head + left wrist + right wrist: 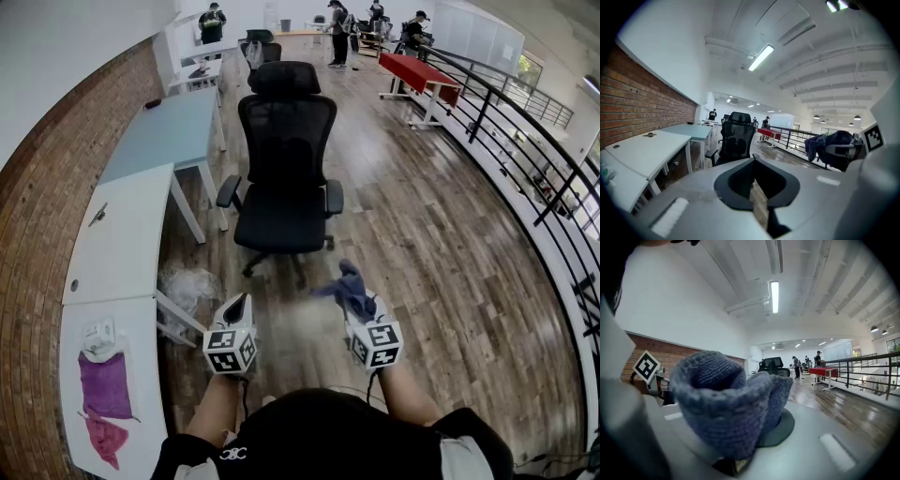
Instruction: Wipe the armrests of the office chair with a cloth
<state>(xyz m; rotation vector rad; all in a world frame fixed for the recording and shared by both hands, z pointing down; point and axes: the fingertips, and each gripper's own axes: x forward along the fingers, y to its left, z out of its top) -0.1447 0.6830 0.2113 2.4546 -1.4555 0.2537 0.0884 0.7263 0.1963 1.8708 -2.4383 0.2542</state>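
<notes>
From the head view, a black mesh office chair (286, 159) stands on the wooden floor (441, 244), just off the long edge of the white desks (122, 244) along the brick wall. Its two padded armrests, one at the view's left (228, 192) and one at its right (335, 197), are bare and well ahead of both tools. The right gripper (356, 298) carries a blue-grey knitted cloth (345, 284), and the left gripper (239, 302) points forward beside it. Purple cloths (103, 386) lie at the near end of the closest desk.

The left gripper view shows its jaws drawn together with nothing between them. The chair (736, 138) is straight ahead and some way off.

In the right gripper view the jaws are clamped on the cloth (726, 404), which bunches up over them and hides their tips. The chair (774, 365) looks small beyond it.

I judge this to be the approach, with wiping not yet begun. The next move calls for closing on the chair, lowering the cloth flat onto one armrest pad and rubbing along its length. The empty gripper might steady the chair, since the castors may let it roll or swivel.
</notes>
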